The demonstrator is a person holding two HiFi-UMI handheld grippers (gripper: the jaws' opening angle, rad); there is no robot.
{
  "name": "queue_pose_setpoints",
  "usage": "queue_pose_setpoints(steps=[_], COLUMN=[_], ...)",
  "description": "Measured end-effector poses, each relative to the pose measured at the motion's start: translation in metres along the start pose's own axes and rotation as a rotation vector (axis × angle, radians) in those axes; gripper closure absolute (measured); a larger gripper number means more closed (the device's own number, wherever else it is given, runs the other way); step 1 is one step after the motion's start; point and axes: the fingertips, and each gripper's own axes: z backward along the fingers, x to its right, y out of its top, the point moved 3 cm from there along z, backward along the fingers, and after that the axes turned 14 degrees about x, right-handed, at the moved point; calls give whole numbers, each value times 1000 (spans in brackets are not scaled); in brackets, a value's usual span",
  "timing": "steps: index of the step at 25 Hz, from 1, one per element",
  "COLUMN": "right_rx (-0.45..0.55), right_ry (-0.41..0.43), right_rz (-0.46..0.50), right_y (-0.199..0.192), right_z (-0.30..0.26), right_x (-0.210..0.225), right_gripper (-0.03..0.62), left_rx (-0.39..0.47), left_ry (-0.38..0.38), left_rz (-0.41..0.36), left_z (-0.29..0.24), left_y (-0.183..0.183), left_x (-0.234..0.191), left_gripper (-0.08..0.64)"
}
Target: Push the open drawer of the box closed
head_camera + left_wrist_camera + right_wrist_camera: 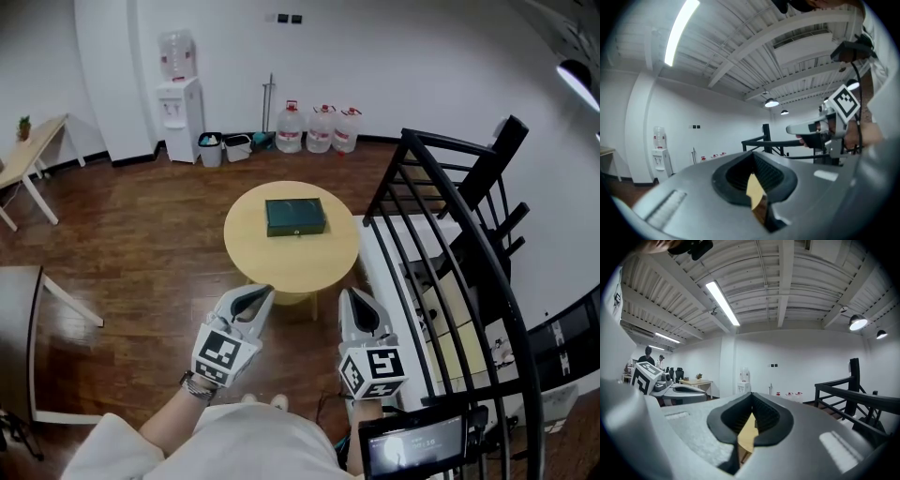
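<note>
Green box (295,217): head view; it sits at the middle of the round wooden table (246,255), at 12 o'clock from the person. The front face, with a small pale catch, is turned toward the person. No drawer shows sticking out, though the box is too small here to rule out a slight gap.
Left gripper (265,291): head view; held low at 7 o'clock from the table, tips toward it, well apart from the box.
Right gripper (348,293): head view; at 5 o'clock from the table, just beside the black railing (448,220).
Left gripper view: jaws clenched tip to tip with nothing between them. A sliver of wood shows through the slot behind the tips, and the box is out of sight.
Right gripper view: the same, jaws pressed together and empty, with pale wood in the slot.
Stage: the scene fits a drawer already pushed in, or one open too little to see from here.
Risk: the box looks loose on a smooth top. Any push that is too hard or off-centre would likely slide or turn the whole box toward 12 o'clock. The right arm could also catch the railing.
</note>
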Motion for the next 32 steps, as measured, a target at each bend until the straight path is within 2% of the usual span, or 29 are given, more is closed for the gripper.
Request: queue_pose_setpoints(steps=[17,24,29,32], right_rx=[16,11,11,11], right_ry=[12,6,1,-1], right_rz=[41,40,36,35], right_y=[-1,-5,-5,-7], right_z=[-43,-47,-48,-50], right_x=[-5,-2,-2,-3], right_gripper=[591,591,591,591], left_rx=[51,41,63,43], left_ry=[10,-6,1,-15], left_rz=[-6,3,2,9], left_z=[-14,-18,-22,-22], left_y=[-5,-10,-6,-13], left_x=[-39,-38,-40,-38], left_gripper=[552,552,552,552])
